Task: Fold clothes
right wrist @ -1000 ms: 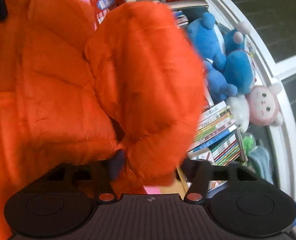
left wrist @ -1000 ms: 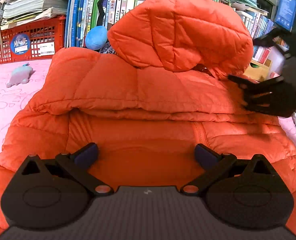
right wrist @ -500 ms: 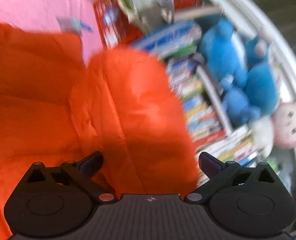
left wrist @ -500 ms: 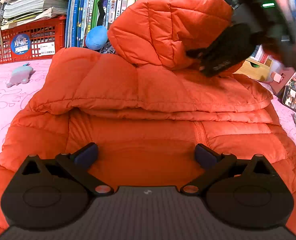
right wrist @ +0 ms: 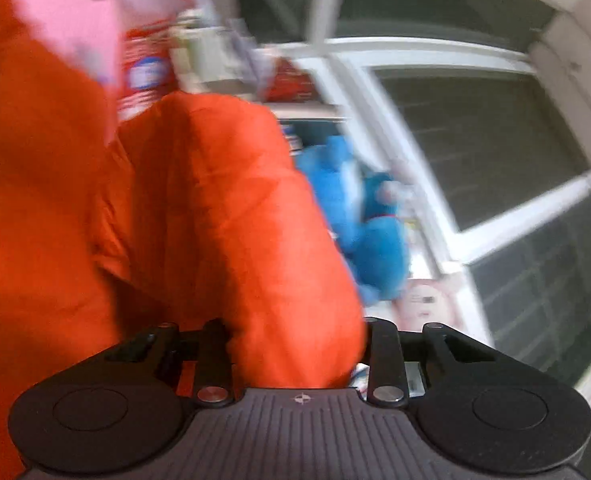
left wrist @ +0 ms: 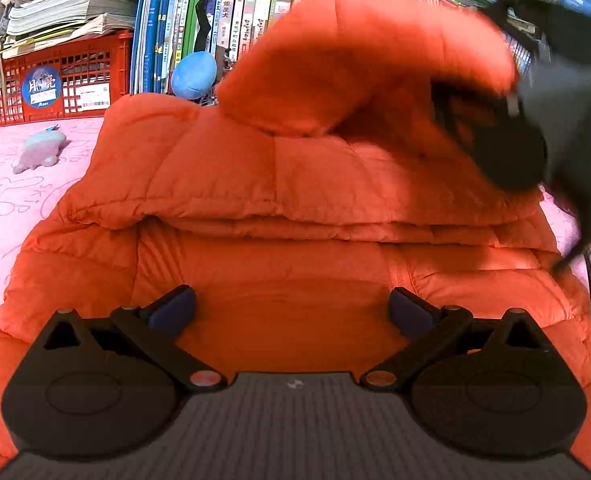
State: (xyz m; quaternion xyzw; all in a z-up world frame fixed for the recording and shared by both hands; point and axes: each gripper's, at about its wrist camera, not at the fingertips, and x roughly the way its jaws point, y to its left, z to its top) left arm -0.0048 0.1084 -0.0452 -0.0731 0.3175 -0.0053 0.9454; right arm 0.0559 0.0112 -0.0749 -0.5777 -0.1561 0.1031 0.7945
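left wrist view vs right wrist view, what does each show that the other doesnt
Only the left wrist view: the folded jacket body on the pink bedding, the row of books, a small grey toy, the open left gripper and the right gripper from outside.

Only the right wrist view: the window, the blue plush, and the right gripper's jaws closing with the hood between them.

Both: the orange hood and the red crate.
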